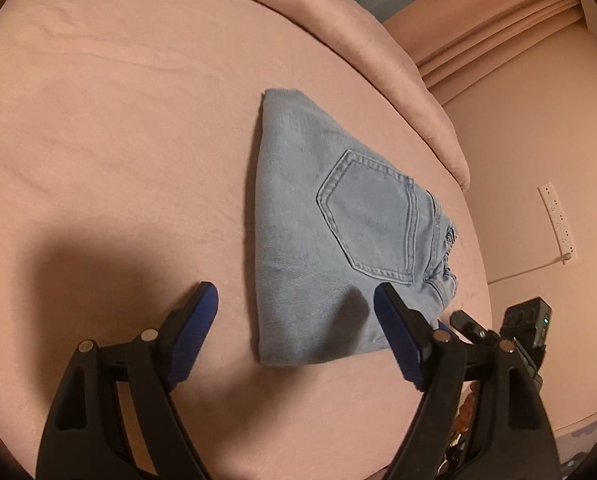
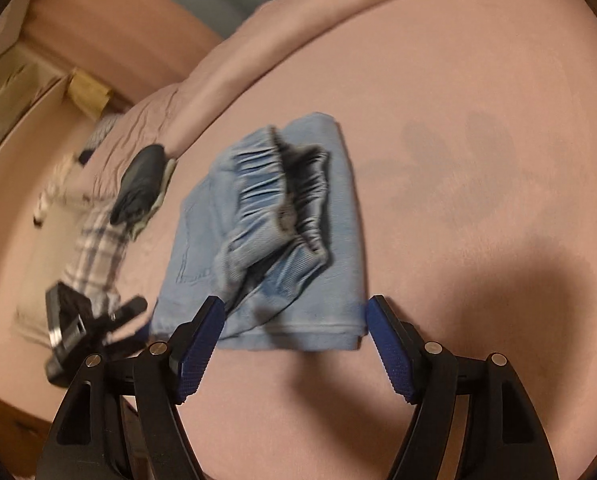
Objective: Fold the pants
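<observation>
denim, light blue and soft, makes up the pants (image 1: 330, 236), which lie folded into a compact bundle on the pink bed (image 1: 118, 140), near its edge. judging by the look of it, the cloth is light but thick where the layers stack, limp enough to sag if lifted by one corner, and rough enough not to slip between ribbed pads.

the left gripper (image 1: 294, 304) hangs just above the near end of the bundle with its blue fingers (image 1: 196, 328) standing well apart and nothing pinched; one finger sits beside the fabric over the bed, the other over the denim by the back pocket (image 1: 368, 216). the right gripper (image 2: 294, 312) is likewise spread wide at the bundle's near hem, empty, its fingers straddling that edge.

in the right wrist view the gathered elastic waistband (image 2: 274, 196) lies bunched on top and puffs up, so the stack looks springy there. a good hold would be through all layers at a folded edge, one gripper at each end, rather than on the loose waistband, which would probably peel the top layer away.
</observation>
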{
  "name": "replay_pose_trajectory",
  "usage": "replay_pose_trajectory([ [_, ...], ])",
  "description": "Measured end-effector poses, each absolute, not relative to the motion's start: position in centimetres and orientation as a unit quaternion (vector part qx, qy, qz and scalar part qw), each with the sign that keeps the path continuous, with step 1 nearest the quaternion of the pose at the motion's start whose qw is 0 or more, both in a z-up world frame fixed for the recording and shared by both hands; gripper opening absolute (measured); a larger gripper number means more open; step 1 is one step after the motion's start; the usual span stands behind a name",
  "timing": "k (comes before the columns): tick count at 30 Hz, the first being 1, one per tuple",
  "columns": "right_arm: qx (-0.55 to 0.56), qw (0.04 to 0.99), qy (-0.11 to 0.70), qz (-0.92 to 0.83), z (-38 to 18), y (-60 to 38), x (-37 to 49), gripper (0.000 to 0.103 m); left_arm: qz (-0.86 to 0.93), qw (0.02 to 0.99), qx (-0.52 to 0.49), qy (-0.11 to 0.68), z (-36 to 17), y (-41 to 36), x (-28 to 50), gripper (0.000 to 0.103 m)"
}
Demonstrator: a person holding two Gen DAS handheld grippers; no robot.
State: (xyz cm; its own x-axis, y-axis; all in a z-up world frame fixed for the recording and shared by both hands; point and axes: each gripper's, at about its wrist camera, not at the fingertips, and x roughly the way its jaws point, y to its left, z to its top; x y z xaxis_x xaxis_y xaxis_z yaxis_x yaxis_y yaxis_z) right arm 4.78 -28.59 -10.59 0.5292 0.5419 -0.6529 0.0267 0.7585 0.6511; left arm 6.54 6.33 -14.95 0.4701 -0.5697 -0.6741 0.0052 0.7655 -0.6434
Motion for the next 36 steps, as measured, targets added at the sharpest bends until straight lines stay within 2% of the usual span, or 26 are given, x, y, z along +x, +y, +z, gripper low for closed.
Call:
replay_pose_trajectory([
  [8,0.356,0.793,0.459,0.184,-11.3,-28.9,5.6,0.080,-0.198,0.789,-0.312,0.491,-15.5,5.7,8.2,0.081],
  [11,0.345,0.795,0.462,0.187,-11.2,-29.0,6.3,0.081,-0.206,0.786,-0.314,0.491,-15.7,5.2,8.5,0.081],
  [19,0.292,0.823,0.456,0.171,-10.6,-26.6,8.8,0.090,-0.206,0.794,-0.295,0.491,-15.5,3.1,9.5,0.084],
  [24,0.247,0.847,0.445,0.154,-10.4,-25.4,9.2,0.090,-0.202,0.807,-0.263,0.488,-15.4,2.1,9.3,0.085],
  [31,0.222,0.860,0.439,0.136,-9.9,-25.1,8.7,0.085,-0.195,0.817,-0.233,0.490,-15.4,1.2,9.0,0.079],
  [36,0.216,0.863,0.438,0.131,-9.5,-25.1,8.6,0.084,-0.194,0.817,-0.232,0.491,-15.4,1.1,9.2,0.079],
])
